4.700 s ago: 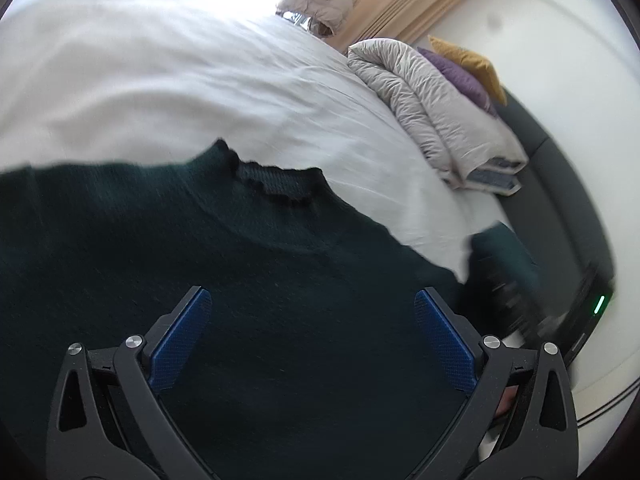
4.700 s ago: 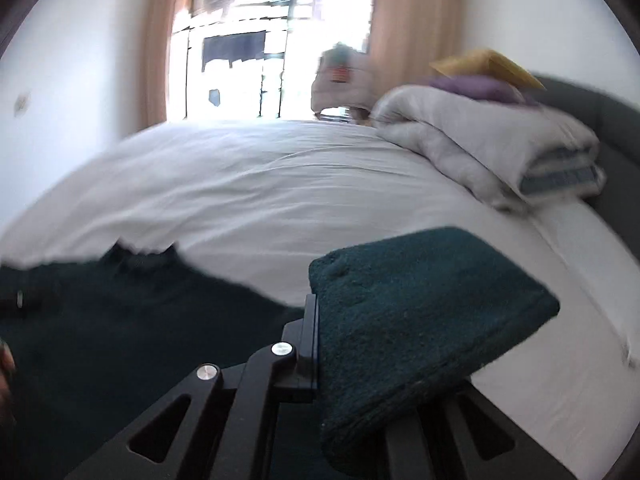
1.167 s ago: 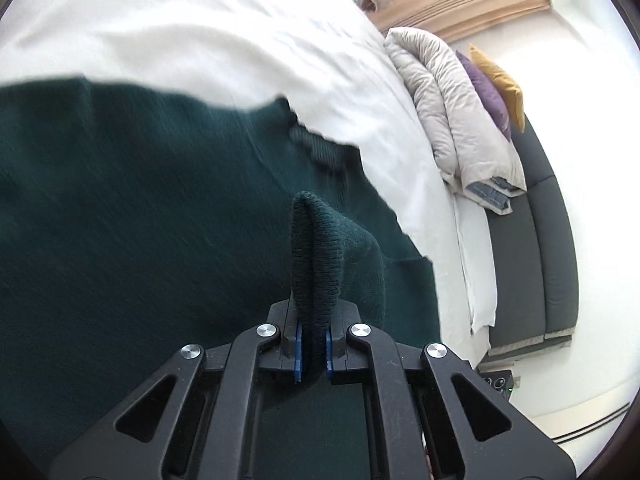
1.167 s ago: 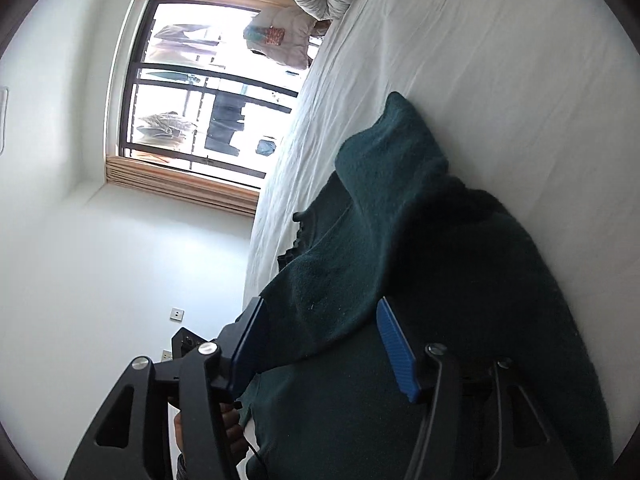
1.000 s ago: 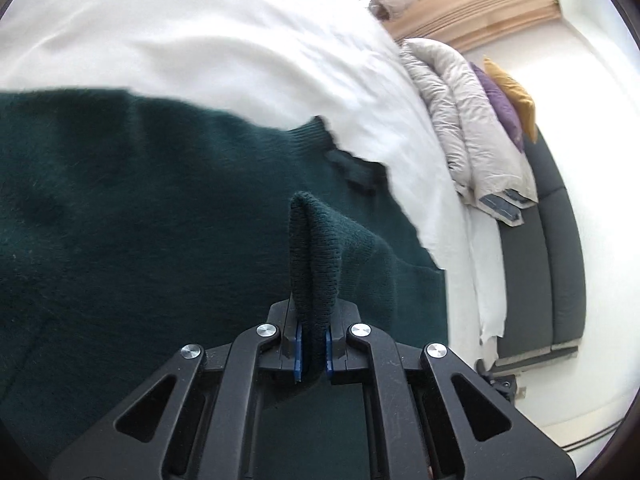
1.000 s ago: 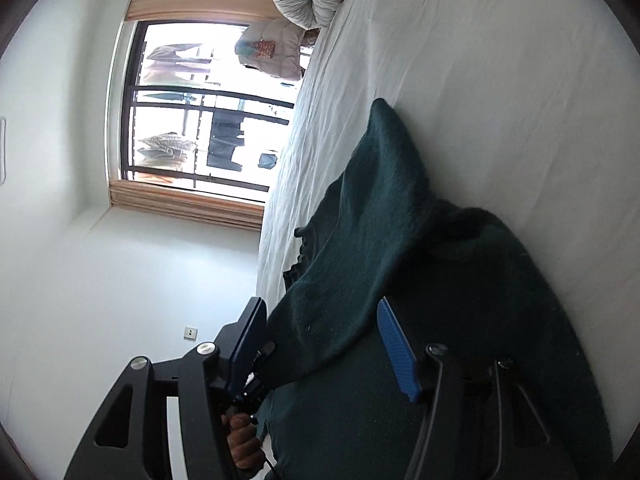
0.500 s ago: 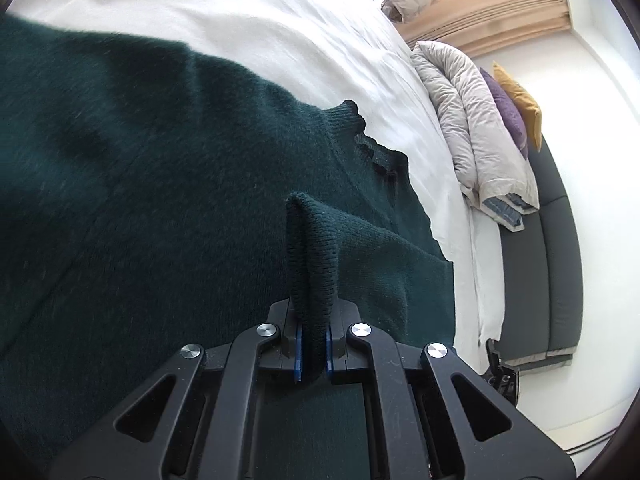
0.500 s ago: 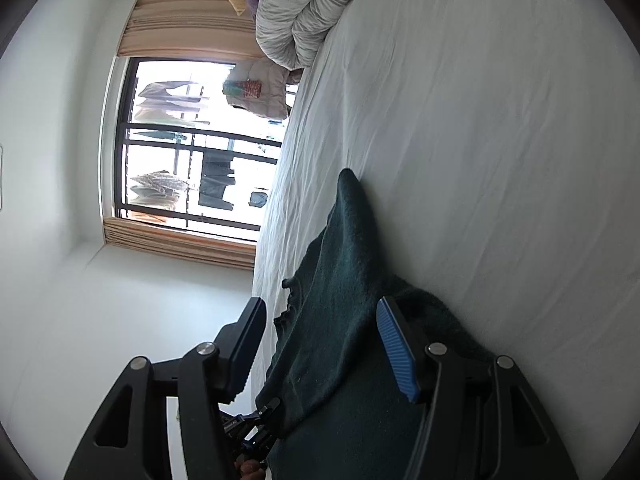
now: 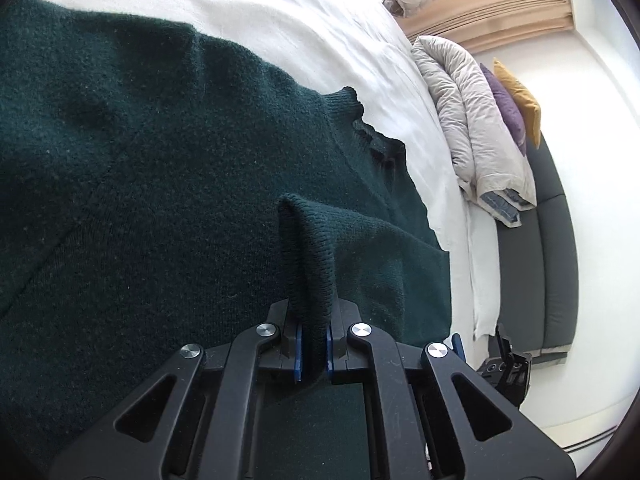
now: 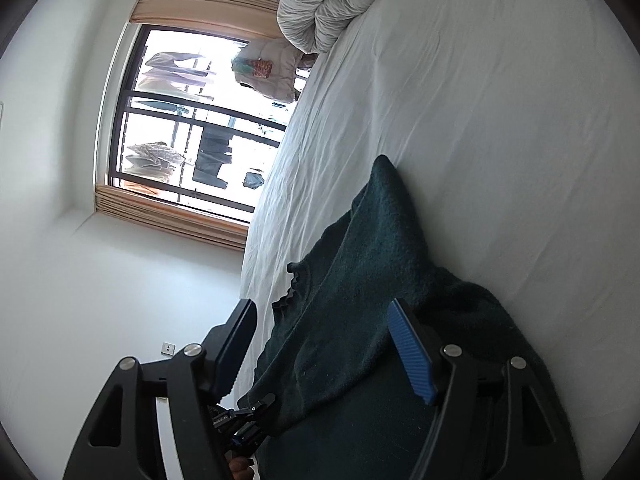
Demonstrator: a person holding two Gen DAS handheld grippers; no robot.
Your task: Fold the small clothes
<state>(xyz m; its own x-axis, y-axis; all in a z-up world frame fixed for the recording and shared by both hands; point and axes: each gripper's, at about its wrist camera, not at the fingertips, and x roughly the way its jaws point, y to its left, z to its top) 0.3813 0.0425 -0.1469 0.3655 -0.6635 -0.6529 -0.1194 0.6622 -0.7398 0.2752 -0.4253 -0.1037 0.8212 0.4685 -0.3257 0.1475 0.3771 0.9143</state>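
A dark green knit sweater [image 9: 160, 200] lies spread on the white bed sheet [image 9: 280, 20]. My left gripper [image 9: 312, 350] is shut on a ribbed fold of the sweater, which stands up between the pads. In the right wrist view the sweater [image 10: 360, 280] runs along the bed sheet [image 10: 500, 160]. My right gripper [image 10: 324, 348] hovers over it with its jaws opening. Cloth lies beneath and between the fingers, but the blue pads [image 10: 412, 352] do not press on it. The left gripper [image 10: 244, 428] shows low in that view, gripping the sweater's edge.
A rolled grey duvet [image 9: 468, 120] with purple and yellow pillows [image 9: 516, 108] lies at the bed's far end, beside a dark grey upholstered headboard [image 9: 556, 260]. A window [image 10: 192, 120] with hanging laundry fills the wall beyond the bed's foot. White sheet stretches beyond the sweater.
Earlier the right gripper held a sleeve and the left was open. Now the left is shut on a fold. The right has let go, risen and spread its jaws wider.
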